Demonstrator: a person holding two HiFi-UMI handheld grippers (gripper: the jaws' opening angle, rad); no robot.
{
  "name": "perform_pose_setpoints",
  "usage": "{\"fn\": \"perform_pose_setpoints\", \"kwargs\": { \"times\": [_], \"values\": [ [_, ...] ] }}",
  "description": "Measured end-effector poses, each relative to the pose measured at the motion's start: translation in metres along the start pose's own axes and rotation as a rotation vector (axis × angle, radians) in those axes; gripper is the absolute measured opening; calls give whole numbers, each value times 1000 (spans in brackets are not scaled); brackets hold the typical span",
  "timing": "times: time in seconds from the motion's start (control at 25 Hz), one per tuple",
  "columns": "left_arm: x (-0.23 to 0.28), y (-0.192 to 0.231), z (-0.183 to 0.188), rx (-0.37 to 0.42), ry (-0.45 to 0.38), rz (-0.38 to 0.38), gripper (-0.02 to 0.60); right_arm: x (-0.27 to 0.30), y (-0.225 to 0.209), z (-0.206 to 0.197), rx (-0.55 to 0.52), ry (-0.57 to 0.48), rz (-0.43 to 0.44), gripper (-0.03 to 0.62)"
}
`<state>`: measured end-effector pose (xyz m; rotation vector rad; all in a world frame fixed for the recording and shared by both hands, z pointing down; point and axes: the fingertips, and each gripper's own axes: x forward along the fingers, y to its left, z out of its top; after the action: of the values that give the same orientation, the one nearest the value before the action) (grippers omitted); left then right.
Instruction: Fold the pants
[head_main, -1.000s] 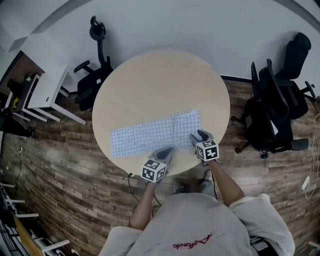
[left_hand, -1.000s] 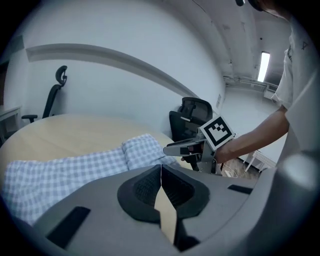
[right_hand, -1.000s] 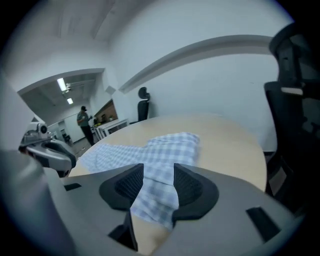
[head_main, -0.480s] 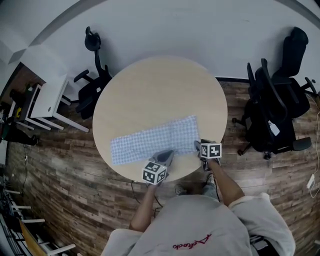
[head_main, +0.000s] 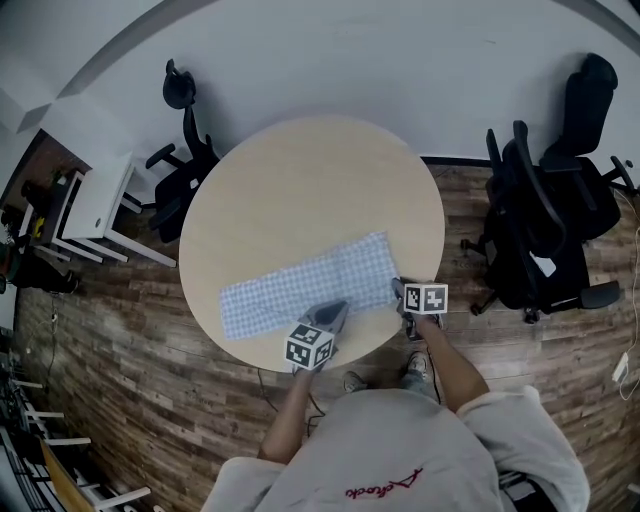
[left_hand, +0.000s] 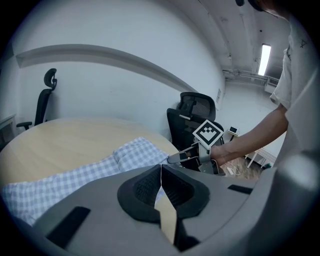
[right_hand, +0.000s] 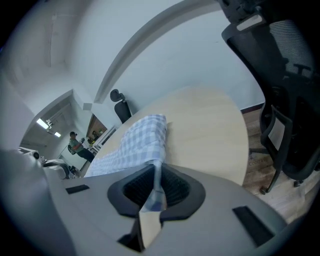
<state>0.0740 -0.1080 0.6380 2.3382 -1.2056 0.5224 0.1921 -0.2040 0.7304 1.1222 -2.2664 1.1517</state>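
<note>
Blue-and-white checked pants (head_main: 300, 283) lie as a long strip across the near part of the round wooden table (head_main: 310, 180). My left gripper (head_main: 330, 312) is at the middle of their near edge. Its pads are pressed together (left_hand: 161, 172) with a sliver of cloth between them. My right gripper (head_main: 402, 290) is at the pants' near right corner. Its jaws have just been closing, and the checked cloth (right_hand: 137, 142) is now pinched between its pads (right_hand: 156, 175). The left gripper view also shows the right gripper (left_hand: 175, 158) at the cloth's corner.
Black office chairs (head_main: 540, 230) stand close to the table's right side, and another chair (head_main: 185, 150) at its back left. A white desk (head_main: 90, 180) is at far left. The floor is wood planks. A person (right_hand: 75, 142) stands far off.
The right gripper's jaws went from wide apart to closed on the pants' near right corner, and its cube rolled. The left gripper stayed shut at the near edge and shifted slightly.
</note>
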Motion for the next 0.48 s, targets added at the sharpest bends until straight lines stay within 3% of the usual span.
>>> {"fn": "perform_pose_setpoints", "kwargs": {
  "times": [0.32,0.48],
  "values": [
    [43,-30,19,27,7,-48,32,-39,-78,44,11,-78,-95,61],
    [52,-41,22,34,10,-65,32,-52,-86,54,-68,-99,-103,61]
  ]
}}
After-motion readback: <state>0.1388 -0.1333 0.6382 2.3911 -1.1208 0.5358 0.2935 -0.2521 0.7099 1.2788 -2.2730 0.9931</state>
